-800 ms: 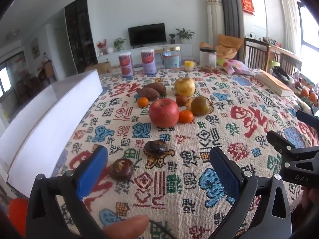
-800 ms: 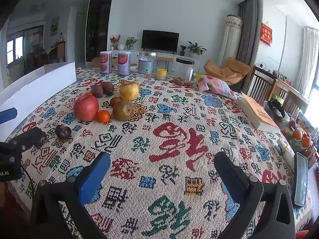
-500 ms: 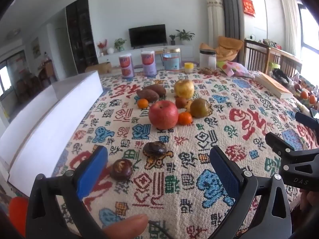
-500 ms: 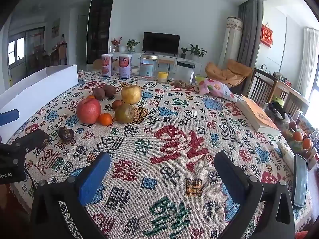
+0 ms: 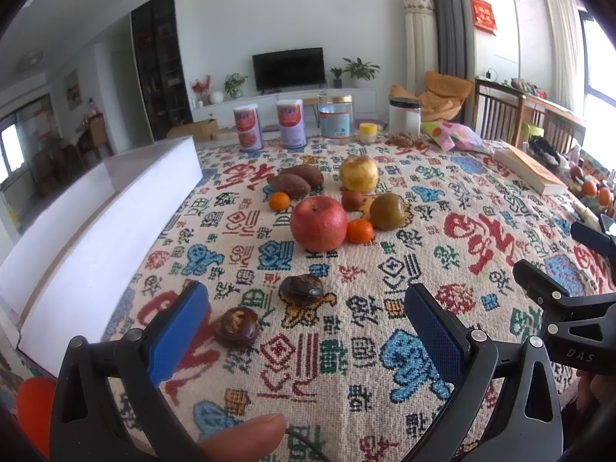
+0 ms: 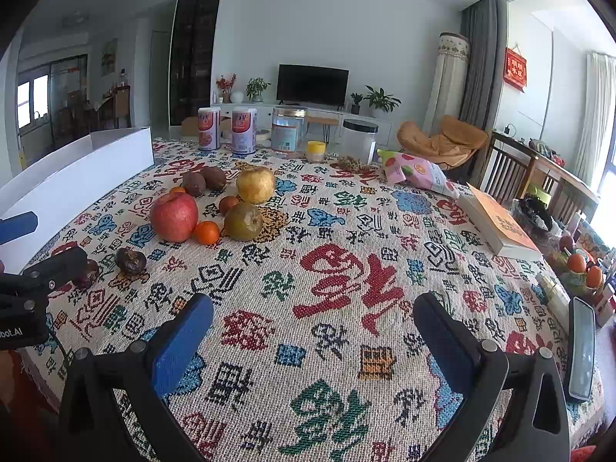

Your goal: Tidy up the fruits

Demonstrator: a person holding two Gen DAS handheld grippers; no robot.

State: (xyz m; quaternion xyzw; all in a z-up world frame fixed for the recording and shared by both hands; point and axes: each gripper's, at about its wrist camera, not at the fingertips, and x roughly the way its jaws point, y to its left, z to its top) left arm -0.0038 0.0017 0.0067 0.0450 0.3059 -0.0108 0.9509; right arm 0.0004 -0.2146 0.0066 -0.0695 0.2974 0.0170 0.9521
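Both claws hang over the desk with its patterned woven cloth (image 5: 385, 346), spread wide and holding nothing. Just ahead of the left claw (image 5: 304, 327), close to its left-hand pad, lies a small dark brown wrinkled fruit (image 5: 236, 326); a second dark shrivelled fruit (image 5: 301, 288) sits a little further out, between the pads' line of sight. Beyond those is the main cluster: a large red apple (image 5: 318, 223) touching a small orange tangerine (image 5: 359, 230), a greenish-brown pear (image 5: 387, 211), a yellow round pear (image 5: 358, 173), two brown sweet potatoes (image 5: 295, 181) and another tangerine (image 5: 278, 201). The long white open cardboard box (image 5: 96, 231) runs along the left claw's left side, probably the place to put them.

The right claw (image 6: 313, 338) has only bare cloth in front of it; the fruit lies well off to its left.

The shrivelled fruits look light and likely soft or brittle-skinned, so they want a gentle pinch across the widest middle. The apple looks heavier, firm and smooth; it is best taken across its equator, as it may roll.
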